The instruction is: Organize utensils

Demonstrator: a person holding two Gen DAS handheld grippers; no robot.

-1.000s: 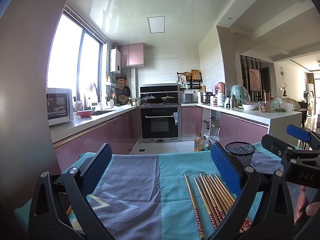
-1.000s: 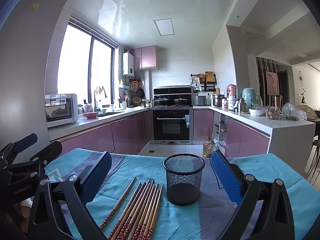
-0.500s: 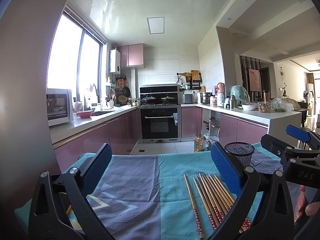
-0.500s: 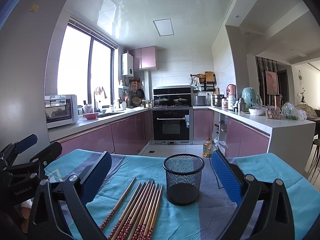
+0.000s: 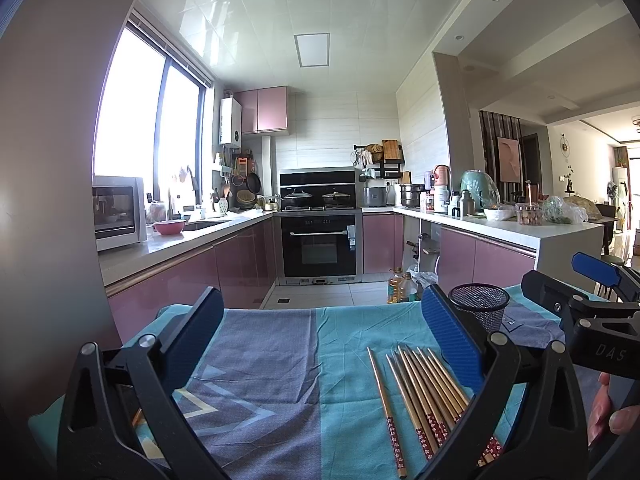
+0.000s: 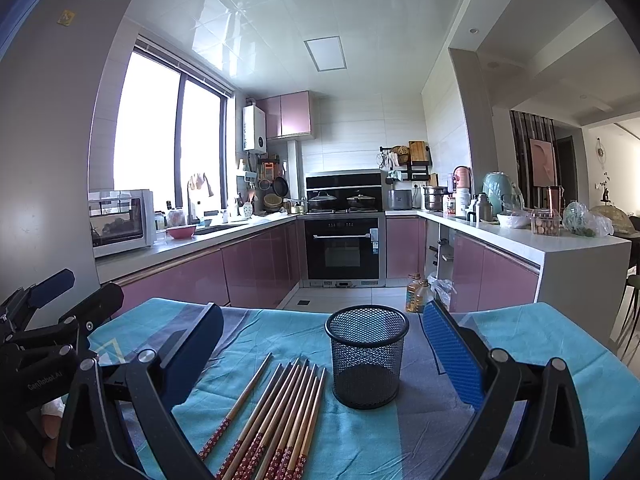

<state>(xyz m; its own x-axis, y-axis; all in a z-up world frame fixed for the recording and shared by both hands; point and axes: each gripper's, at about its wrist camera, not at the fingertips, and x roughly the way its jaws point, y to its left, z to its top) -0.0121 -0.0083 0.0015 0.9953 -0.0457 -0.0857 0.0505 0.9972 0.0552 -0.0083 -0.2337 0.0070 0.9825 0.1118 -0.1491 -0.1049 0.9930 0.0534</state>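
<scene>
my left gripper (image 5: 320, 336) and right gripper (image 6: 320, 344) both hang with jaws spread wide, holding nothing. nearest me on the tablecloth (image 6: 560, 344) lie the chopsticks (image 6: 276, 412), side by side. just right of their tips stands the mesh cup (image 6: 366, 356), empty, with bare cloth towards the far edge.

Daylight poured in through the tall window (image 5: 148, 128) far ahead and left of both grippers, blown out to plain white. A ceiling panel (image 6: 325, 53) overhead looked pale, and the glossy ceiling tiles (image 5: 216, 28) carried window glare. The tablecloth (image 6: 376, 436) just ahead was evenly lit with soft shadows. Fisheye distortion bent walls and counters near the edges, and the corners fell to black. Focus stayed sharp.
</scene>
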